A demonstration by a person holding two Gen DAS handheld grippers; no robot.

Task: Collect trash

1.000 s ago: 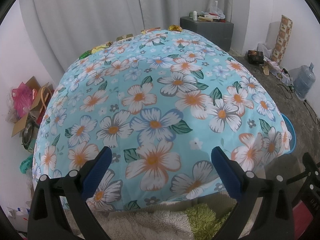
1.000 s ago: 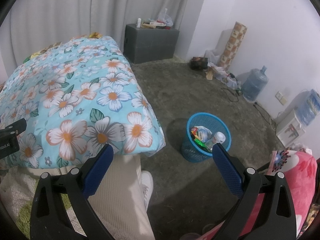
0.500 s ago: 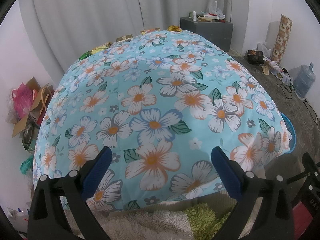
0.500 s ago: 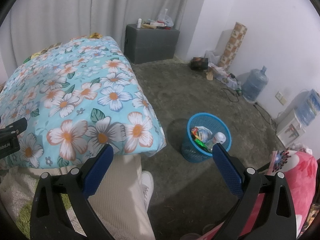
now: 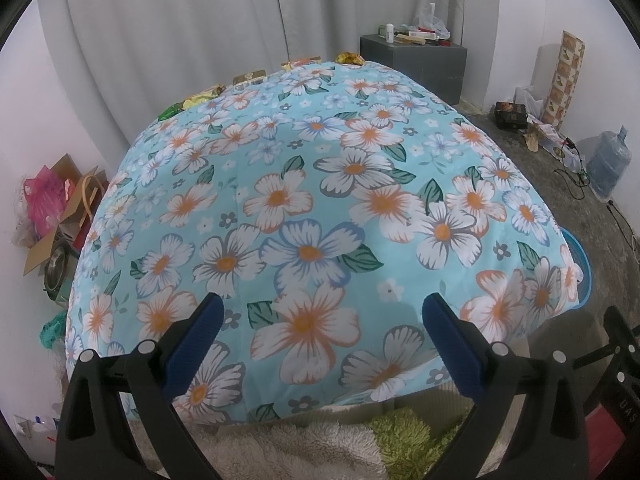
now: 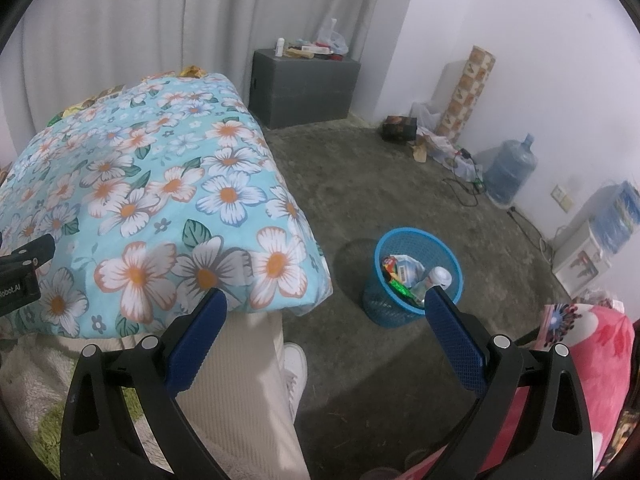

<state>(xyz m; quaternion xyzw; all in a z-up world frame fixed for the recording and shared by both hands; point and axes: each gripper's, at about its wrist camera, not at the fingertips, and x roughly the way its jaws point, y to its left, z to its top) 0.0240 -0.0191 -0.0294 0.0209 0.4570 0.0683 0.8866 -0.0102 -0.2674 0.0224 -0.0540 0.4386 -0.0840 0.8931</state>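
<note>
Two tongs in view, both spread wide with nothing between the blue pads. Left tongs [image 5: 320, 316] hang over the near edge of the table [image 5: 320, 200], which is covered by a light-blue floral cloth. Wrappers [image 5: 200, 98] (yellow, green, gold; too small to read) lie along the table's far edge by the grey curtain [image 5: 180, 20]. Far left on the floor: cardboard box [image 5: 60, 208] with a pink bag beside it.

Right tongs [image 6: 324, 312] point at the concrete floor [image 6: 360, 184] right of the table. The blue mesh bin [image 6: 416, 268] stands on that floor, near the table's near-right corner but apart from it, and holds trash: a bottle, green and red packets, white plastic. Right pad overlaps the bin's rim in view (contact not shown). A beige trouser leg and white shoe [image 6: 294, 364] sit below the table corner. Further right: grey cabinet [image 6: 304, 84] at the far wall, patterned roll [image 6: 468, 88], water jug [image 6: 510, 168], pink blanket [image 6: 592, 360] at near right.
</note>
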